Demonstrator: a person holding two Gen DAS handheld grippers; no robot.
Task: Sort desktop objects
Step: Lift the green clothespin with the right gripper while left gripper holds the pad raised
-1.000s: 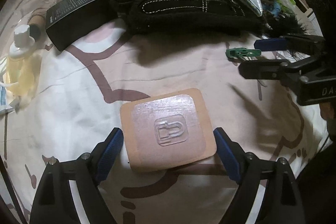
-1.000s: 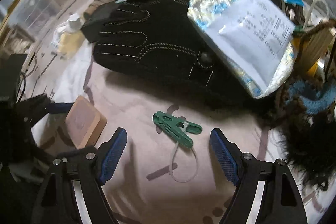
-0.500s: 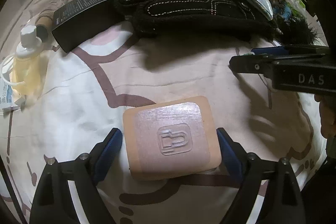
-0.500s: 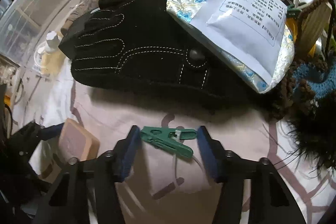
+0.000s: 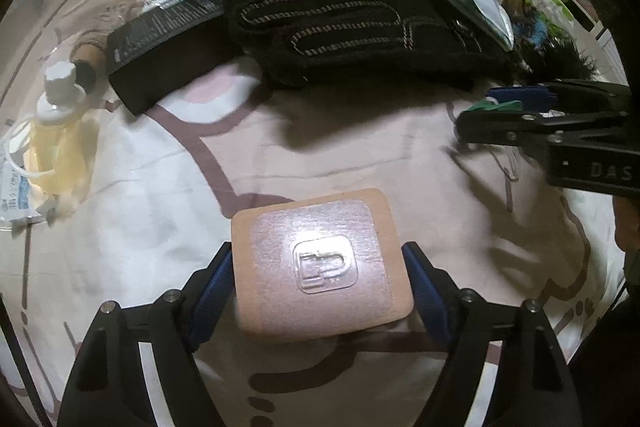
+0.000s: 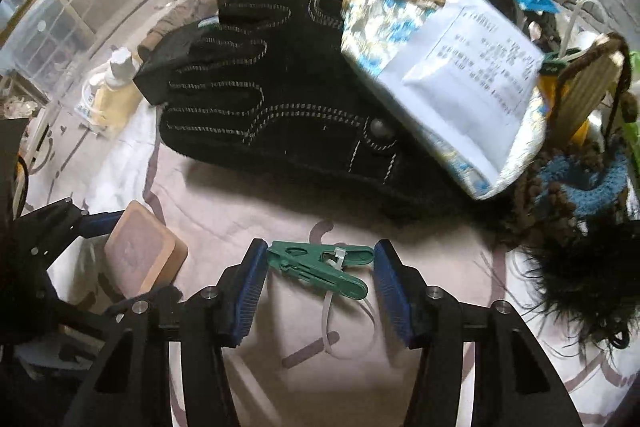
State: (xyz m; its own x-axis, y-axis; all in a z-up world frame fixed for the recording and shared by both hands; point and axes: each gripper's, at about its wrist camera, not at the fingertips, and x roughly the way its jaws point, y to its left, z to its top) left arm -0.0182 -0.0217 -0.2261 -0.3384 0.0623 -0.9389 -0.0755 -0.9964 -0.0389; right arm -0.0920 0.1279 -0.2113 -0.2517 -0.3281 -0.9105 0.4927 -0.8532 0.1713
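Left gripper low over the patterned sheet, jaws just closing, blue pads against both side edges of the tan pad — gripping it, as far as can be seen; near edge of the pad hidden under its own overhang. Tan, rounded square, shiny clear film on top with a raised emblem in the middle. Right gripper half closed and just narrowed, green clip lying between the pads, its two ends right at them; true contact hard to judge. Clip small, plastic, with a pale loop of cord trailing toward the camera. Further out, a black stitched glove beyond both, a white printed packet resting on a shiny blue pouch at its cuff, a black box and a small yellowish bottle to the left. Back heap — fur, blue yarn, brown leather — too jumbled to sort out.
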